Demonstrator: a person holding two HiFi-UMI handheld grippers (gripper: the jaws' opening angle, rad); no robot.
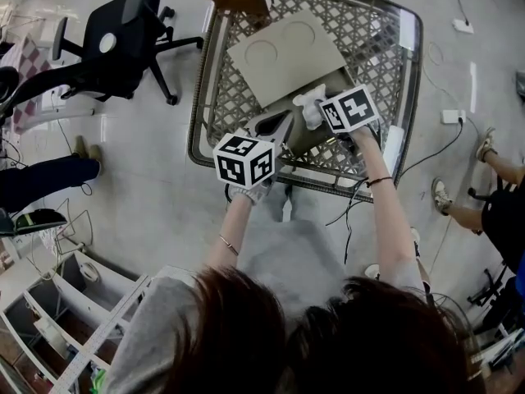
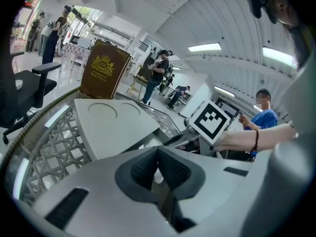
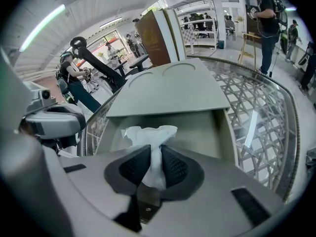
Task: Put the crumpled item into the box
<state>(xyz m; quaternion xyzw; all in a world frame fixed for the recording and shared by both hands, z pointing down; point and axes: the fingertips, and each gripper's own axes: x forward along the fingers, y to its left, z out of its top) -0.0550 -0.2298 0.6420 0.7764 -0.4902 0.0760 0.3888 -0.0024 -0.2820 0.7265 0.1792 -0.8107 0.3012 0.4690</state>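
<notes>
Right hand-held gripper (image 3: 157, 157) is clenched on the white crumpled tissue (image 3: 148, 135), which is poised over the mouth of the open grey cardboard box (image 3: 202, 127) at 12 o'clock. Left hand-held gripper (image 2: 158, 164) is closed, at 8 o'clock of the right. Judgement: pick-up done; release into the box remains.

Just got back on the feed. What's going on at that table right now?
A person works over the lattice table with a gripper in each hand. The right gripper pinches a crumpled white tissue and holds it over the open grey box, with the lid open behind. The tissue is not yet in the box. The left gripper sits beside the box with its jaws together; whether it grips the box's edge is unclear.
</notes>
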